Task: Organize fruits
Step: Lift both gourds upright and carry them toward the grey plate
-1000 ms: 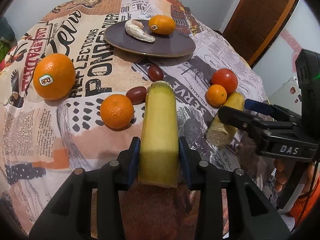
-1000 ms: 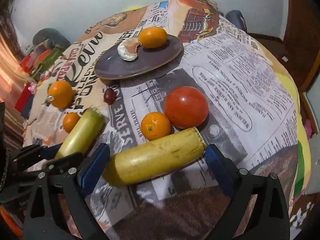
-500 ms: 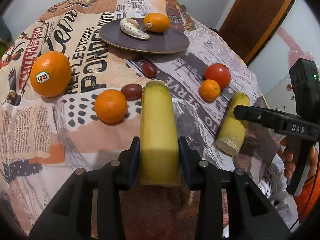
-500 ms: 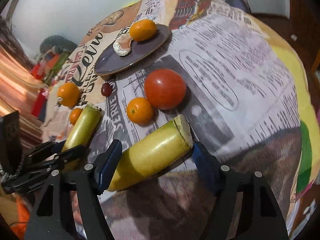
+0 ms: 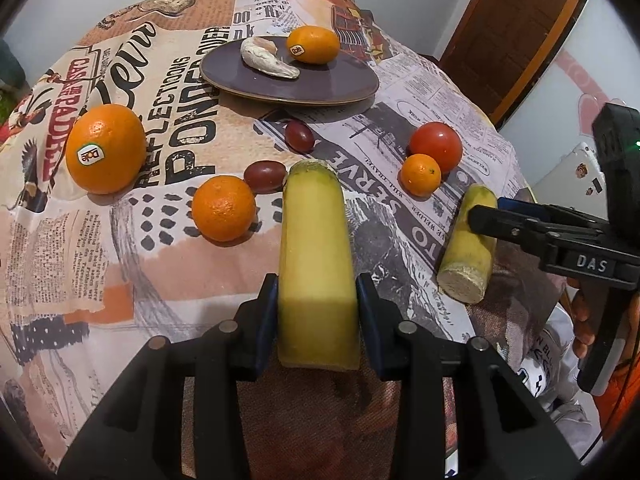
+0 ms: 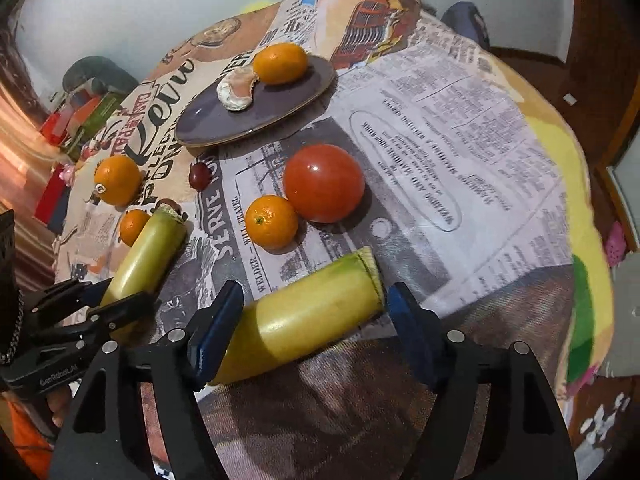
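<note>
- L gripper (image 5: 316, 312) pinches a cut banana section (image 5: 316, 256) near its blunt end, pads pressed on both sides; the section points to 12 o'clock, toward the dark plate (image 5: 352, 88).
- R gripper (image 6: 312, 320) has its jaws spread wide around a 2nd banana section (image 6: 316, 316), which lies crosswise, end to end between the pads. Can't tell if the pads actually bite.
- The plate already holds a stickered orange (image 5: 313, 45) and a pale peeled piece (image 5: 268, 60), touching.
- On the newsprint tablecloth (image 5: 80, 264): Dole orange (image 5: 105, 148) at 9 o'clock, mandarin (image 5: 223, 208) and 2 red grapes (image 5: 265, 176) near centre, tomato (image 5: 436, 146) touching a small mandarin (image 5: 421, 174) at 2 o'clock.
- Risk: the lengthwise hold on the 2nd section looks weak; soft flesh and only the end faces to press on, so it could slip or swing out, prob. onto the cloth's front edge.
- Risk: L section sticks out far past the pads; a fast swing could lever it loose or knock the grape and mandarin just beside its tip.
- Risk: both grippers sit close, so they may clash heading for the plate.
- Vs 1 s ago: the 2nd section, then touching the small mandarin, now sits clear of it, toward 6 o'clock.
- L grip looks unchanged; the plate reads a bit nearer than 0.5 s ago.
</note>
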Demonstrator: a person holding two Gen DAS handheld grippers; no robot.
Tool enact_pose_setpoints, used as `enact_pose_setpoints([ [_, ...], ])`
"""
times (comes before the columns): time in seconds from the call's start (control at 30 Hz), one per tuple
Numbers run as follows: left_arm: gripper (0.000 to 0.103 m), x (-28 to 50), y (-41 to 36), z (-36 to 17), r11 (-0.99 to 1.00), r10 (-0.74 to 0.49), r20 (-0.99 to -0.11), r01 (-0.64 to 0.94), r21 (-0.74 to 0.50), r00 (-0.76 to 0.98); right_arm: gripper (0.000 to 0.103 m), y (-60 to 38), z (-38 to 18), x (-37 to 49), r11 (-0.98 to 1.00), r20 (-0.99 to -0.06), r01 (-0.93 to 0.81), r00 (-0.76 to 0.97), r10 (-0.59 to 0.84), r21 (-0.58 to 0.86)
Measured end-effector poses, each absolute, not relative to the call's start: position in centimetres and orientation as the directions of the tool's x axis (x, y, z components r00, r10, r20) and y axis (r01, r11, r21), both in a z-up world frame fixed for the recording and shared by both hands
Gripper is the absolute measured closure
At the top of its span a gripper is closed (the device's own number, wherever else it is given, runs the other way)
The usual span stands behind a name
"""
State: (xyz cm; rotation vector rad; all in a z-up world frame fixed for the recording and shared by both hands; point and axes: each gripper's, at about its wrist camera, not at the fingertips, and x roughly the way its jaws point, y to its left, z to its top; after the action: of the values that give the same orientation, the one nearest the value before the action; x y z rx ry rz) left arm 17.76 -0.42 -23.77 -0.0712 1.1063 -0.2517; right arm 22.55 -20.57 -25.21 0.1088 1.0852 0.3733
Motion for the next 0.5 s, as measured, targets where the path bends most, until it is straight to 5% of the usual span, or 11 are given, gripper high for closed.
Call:
enact_pose_setpoints([
  [0.33, 0.066, 17.5, -0.1, -23.6, 0.965, -0.256, -0.863, 0.158, -0.207, 0.435, 0.024, -19.0, -26.1, 22.9, 0.917, -0.860, -0.208, 0.324, 0.394, 0.341],
  [0.5, 0.061, 18.1, -0.3, -23.5, 0.965, -0.255, -0.867, 0.169, -0.200, 0.429, 0.032, -17.7, -26.9, 23.8, 0.919, -0.862, -0.215, 0.329, 0.387, 0.330],
])
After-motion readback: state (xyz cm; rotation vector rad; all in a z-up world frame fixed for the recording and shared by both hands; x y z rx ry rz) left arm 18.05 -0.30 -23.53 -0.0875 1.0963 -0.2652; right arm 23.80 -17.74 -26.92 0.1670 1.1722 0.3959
